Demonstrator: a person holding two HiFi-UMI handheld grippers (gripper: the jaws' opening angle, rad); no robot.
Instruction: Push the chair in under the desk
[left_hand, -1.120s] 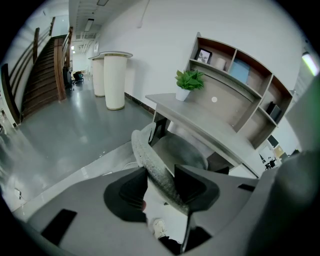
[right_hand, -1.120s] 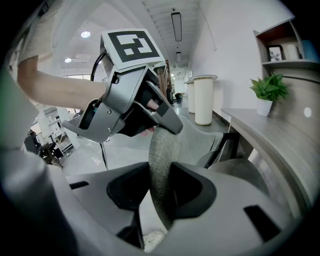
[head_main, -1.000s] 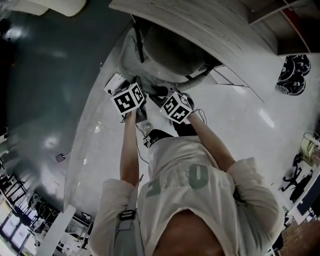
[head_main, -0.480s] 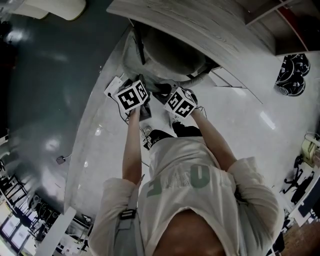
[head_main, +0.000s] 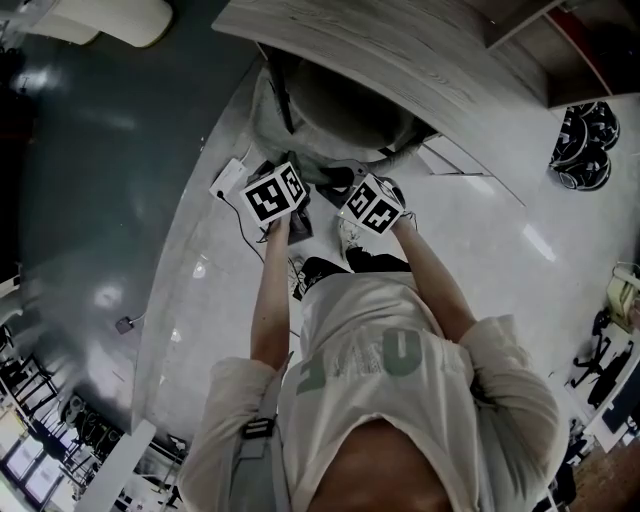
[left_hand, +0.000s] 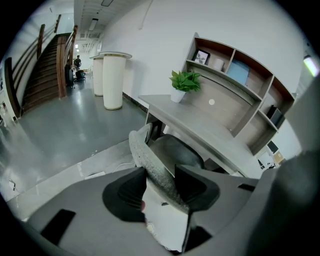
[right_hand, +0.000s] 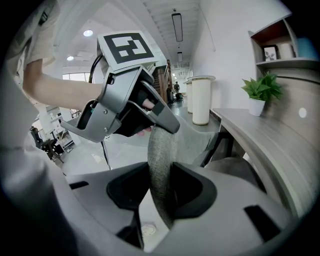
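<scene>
Jaws on the left gripper are clamped on the top edge of the chair's backrest, one pad on each face of the grey fabric rim. The right gripper pinches the same rim just beside it, its jaws held part-way apart because the padding fills the gap.

Two holds side by side make sense here. Pushing from a pair of points near the middle of the backrest should keep the chair going straight rather than swivelling. Both grippers slope forward and down, so the push runs toward the desk rather than pressing down onto the chair.

The seat already sits partly beneath the desk's front edge, while the backrest stands clear of it on the person's side. I judge the push well along but not finished. The desk's curved edge looks like the tight spot, and the chair's side could catch there if it drifts off line. A potted plant stands on the desk, well apart from the chair.
</scene>
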